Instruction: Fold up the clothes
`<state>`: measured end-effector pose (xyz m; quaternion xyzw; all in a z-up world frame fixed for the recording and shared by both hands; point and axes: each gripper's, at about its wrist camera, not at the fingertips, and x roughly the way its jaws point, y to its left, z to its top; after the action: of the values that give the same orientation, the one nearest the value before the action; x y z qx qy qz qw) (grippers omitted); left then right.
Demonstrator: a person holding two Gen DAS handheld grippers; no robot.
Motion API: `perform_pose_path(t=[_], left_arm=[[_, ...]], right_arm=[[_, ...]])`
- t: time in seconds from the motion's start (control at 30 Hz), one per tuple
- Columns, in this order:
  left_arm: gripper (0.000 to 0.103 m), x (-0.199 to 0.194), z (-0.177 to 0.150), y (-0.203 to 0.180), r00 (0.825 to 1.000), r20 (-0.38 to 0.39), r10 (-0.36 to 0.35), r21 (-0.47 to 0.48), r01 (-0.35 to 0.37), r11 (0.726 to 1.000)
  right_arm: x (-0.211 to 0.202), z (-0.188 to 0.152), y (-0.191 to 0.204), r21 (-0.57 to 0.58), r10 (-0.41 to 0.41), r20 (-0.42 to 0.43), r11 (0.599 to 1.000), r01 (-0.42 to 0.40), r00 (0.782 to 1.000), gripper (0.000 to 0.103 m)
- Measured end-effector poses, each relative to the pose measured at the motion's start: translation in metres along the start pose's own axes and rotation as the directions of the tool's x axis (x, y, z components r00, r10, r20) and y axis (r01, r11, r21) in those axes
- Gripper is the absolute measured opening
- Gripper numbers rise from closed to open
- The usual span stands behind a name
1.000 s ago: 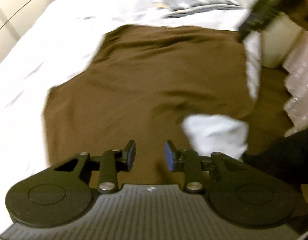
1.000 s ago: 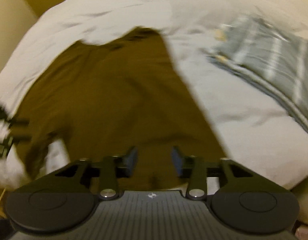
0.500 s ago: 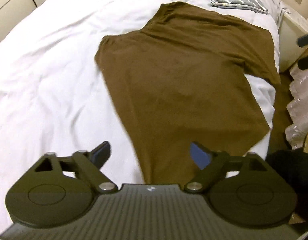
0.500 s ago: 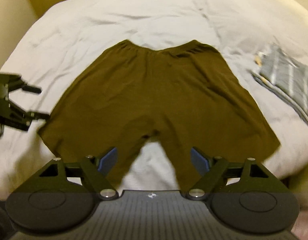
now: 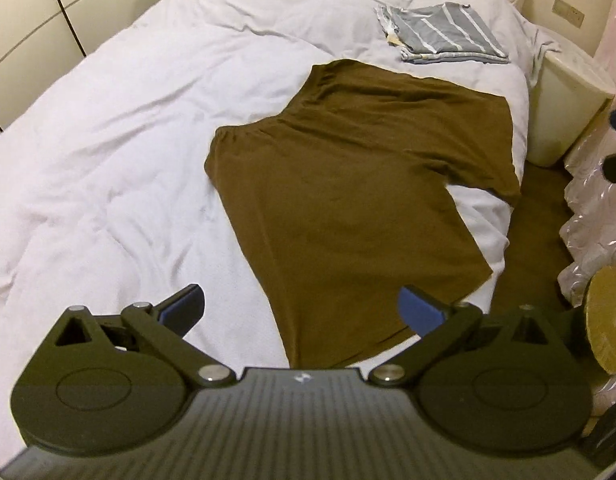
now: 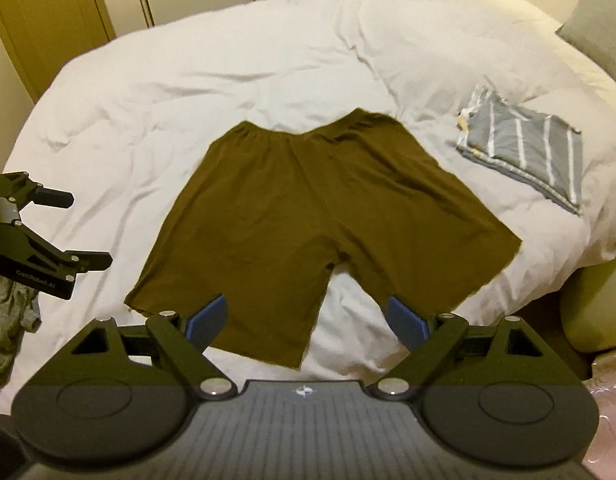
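A pair of brown shorts lies flat and spread out on the white bed, waistband at the far side, both legs toward me. It also shows in the left wrist view. My right gripper is open and empty, held above the leg hems near the bed's front edge. My left gripper is open and empty, above the hem of the left leg. The left gripper also shows at the left edge of the right wrist view, open.
A folded grey striped garment lies on the bed at the right, also in the left wrist view. A grey cloth hangs at the bed's left edge. A white bin and plastic-wrapped items stand beside the bed. Wardrobes stand behind.
Both grippers opened, let go of the shorts and pulled back and up from them. The shorts now lie spread flat on the bed.
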<state>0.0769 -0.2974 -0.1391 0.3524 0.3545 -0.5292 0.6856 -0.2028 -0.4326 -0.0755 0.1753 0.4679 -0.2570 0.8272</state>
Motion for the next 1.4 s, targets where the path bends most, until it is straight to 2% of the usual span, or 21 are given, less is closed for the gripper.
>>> perform_pose_path(t=[0.3,0.53,0.9,1.13,1.27,1.33,1.37,1.4], left_arm=[[0.102,-0.032,-0.027,-0.057,1.0,-0.007,0.007,0.062,-0.006,0.998],[0.102,-0.046,-0.044,-0.096,1.0,0.0,-0.019,0.093,0.019,0.995],[0.102,-0.048,-0.033,-0.12,0.998,0.017,-0.055,0.15,0.052,0.987],[0.102,-0.048,-0.027,-0.111,0.997,0.057,-0.042,0.185,0.031,0.982],[0.102,-0.044,-0.036,-0.085,0.995,0.095,0.017,0.301,-0.045,0.953],[0.102,-0.036,-0.041,-0.064,0.992,0.111,0.06,0.384,-0.098,0.918],[0.102,-0.033,-0.043,-0.053,0.99,0.121,0.074,0.424,-0.118,0.898],[0.102,-0.029,-0.044,-0.04,0.988,0.131,0.08,0.463,-0.132,0.876]], right_arm=[[-0.061,-0.058,-0.005,0.049,-0.1,0.062,0.994,0.097,0.993,0.089],[-0.087,-0.101,-0.01,0.09,-0.131,0.045,0.988,0.126,0.99,0.089],[-0.105,-0.121,-0.03,0.176,-0.177,0.041,0.97,0.167,0.983,0.089],[-0.102,-0.122,-0.037,0.197,-0.175,0.041,0.967,0.164,0.984,0.089],[-0.088,-0.12,-0.029,0.156,-0.145,0.044,0.978,0.136,0.989,0.089],[-0.076,-0.117,-0.013,0.087,-0.117,0.048,0.99,0.113,0.992,0.084],[-0.069,-0.114,-0.003,0.046,-0.1,0.048,0.994,0.098,0.994,0.077],[-0.062,-0.111,0.008,0.004,-0.086,0.048,0.996,0.086,0.995,0.074]])
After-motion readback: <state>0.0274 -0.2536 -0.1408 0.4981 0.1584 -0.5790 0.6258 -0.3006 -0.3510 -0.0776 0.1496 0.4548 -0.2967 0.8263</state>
